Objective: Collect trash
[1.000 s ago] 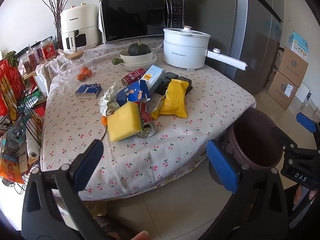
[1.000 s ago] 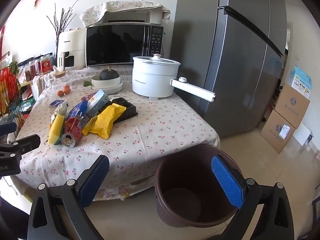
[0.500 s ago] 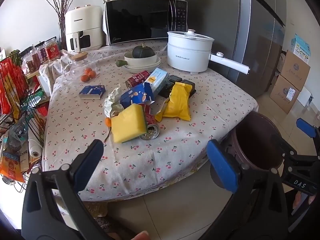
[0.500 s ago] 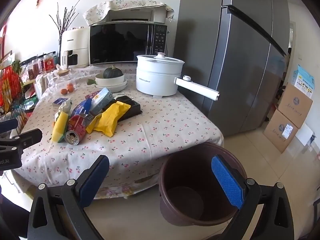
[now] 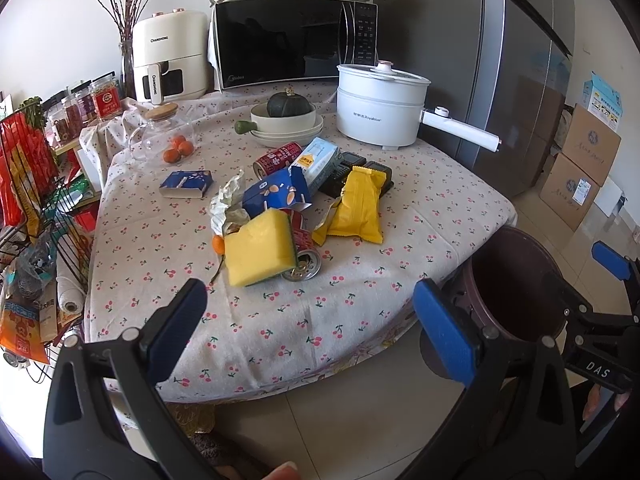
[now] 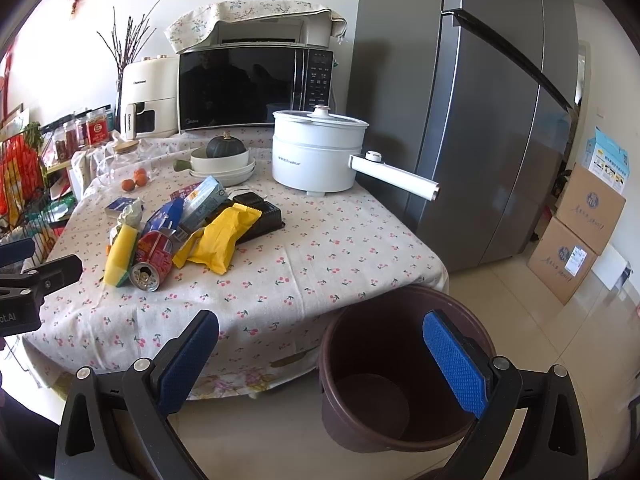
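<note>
A: Left gripper (image 5: 316, 316)?
B: Spread wide, nothing between the blue pads, held short of the table (image 5: 440, 200) edge on the near side of the yellow sponge (image 5: 258, 248).

A: Right gripper (image 6: 320, 354)?
B: Also spread, empty, hanging over the rim of the brown bin (image 6: 404, 372).

A: And the trash?
B: Heaped mid-table. Taking the yellow sponge as marker: open red can (image 5: 302, 258) touching its right side, mouth toward the near edge; blue carton (image 5: 278, 196) just behind; crumpled wrapper (image 5: 228, 204) behind and to the left; small orange fruit (image 5: 218, 244) at its left edge. Yellow snack bag (image 5: 358, 208) right of the sponge, resting partly on a black tray (image 5: 352, 172). Pale blue carton (image 5: 316, 160) and second red can (image 5: 278, 158) farther back. Small blue box (image 5: 186, 184) alone, back and left of the sponge.

A: Bin?
B: On the floor, well right of the sponge, tucked against the table corner, apparently empty.
</note>
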The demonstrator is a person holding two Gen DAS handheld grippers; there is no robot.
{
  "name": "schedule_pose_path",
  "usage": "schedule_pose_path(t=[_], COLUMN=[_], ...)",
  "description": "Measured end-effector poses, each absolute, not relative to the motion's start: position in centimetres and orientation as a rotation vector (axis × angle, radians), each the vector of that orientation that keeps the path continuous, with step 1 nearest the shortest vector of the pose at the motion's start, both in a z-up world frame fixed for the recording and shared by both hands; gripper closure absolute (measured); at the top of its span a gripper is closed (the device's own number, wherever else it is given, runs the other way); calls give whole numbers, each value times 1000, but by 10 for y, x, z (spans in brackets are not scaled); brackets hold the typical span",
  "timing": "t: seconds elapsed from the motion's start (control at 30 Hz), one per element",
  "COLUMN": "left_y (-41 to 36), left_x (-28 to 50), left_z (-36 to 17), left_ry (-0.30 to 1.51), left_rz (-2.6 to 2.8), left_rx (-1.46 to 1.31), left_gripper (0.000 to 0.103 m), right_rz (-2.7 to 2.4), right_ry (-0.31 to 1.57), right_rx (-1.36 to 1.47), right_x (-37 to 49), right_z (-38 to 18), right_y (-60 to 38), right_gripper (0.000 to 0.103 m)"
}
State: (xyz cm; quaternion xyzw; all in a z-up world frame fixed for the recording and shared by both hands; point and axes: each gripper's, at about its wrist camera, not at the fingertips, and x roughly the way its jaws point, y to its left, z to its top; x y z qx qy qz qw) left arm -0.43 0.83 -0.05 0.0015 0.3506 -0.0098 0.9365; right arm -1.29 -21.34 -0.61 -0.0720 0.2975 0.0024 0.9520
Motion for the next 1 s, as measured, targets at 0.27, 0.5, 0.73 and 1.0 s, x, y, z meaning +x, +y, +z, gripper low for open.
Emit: schedule_pose_path(t=[0.27, 0.5, 0.73, 1.0], left_y=[8, 7, 5, 5], left_x=[-4, -4, -5, -6], left_z=[-2, -3, -4, -5], left_ry=[719, 718, 721, 720], left_rz=[-19, -21, -21, -21], left_rx=[4, 4, 5, 4], left_gripper=[0, 0, 0, 0], right_rz=[0, -2, -2, -3], right_ry=[602, 602, 602, 602], right_rx=[-137, -138, -139, -139], right_x=[-13, -13, -13, -13], right_z=[-6, -7, -7, -7], right_y=[-215, -215, -215, -215], right_gripper=[0, 0, 0, 0])
